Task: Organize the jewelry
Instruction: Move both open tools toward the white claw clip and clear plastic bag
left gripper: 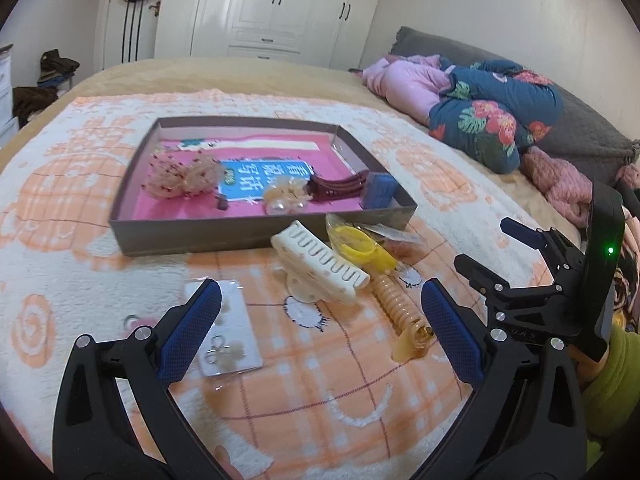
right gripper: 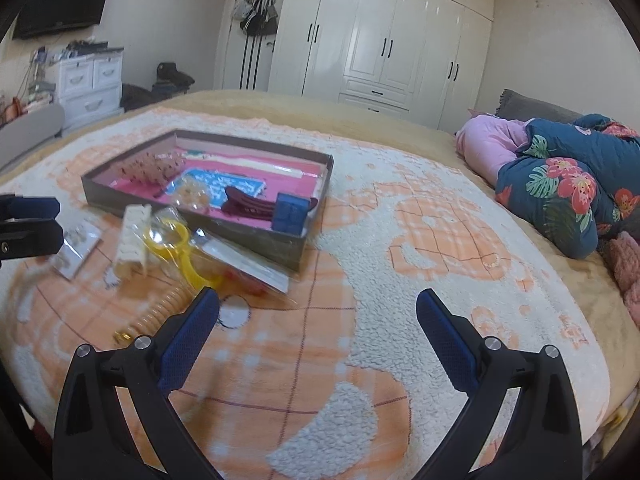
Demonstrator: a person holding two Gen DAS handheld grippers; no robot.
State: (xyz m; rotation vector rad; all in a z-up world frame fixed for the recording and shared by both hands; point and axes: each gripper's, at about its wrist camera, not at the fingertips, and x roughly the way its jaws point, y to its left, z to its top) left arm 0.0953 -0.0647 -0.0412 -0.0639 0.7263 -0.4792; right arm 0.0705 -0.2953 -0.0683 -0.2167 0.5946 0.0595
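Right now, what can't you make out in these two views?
- Earring card, left wrist view: partly behind the left gripper finger.
- Same card, right wrist view: blurred, studs unreadable.
- Bagged item under the yellow ring: contents unclear through plastic.
- Spiral coil: its end hidden behind the right gripper finger.

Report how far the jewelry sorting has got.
Done: a maroon clip, blue box and bead pieces lie in the tray. In hand: nothing; left gripper and right gripper are open. Left: white claw clip, earring card, yellow piece on the blanket.
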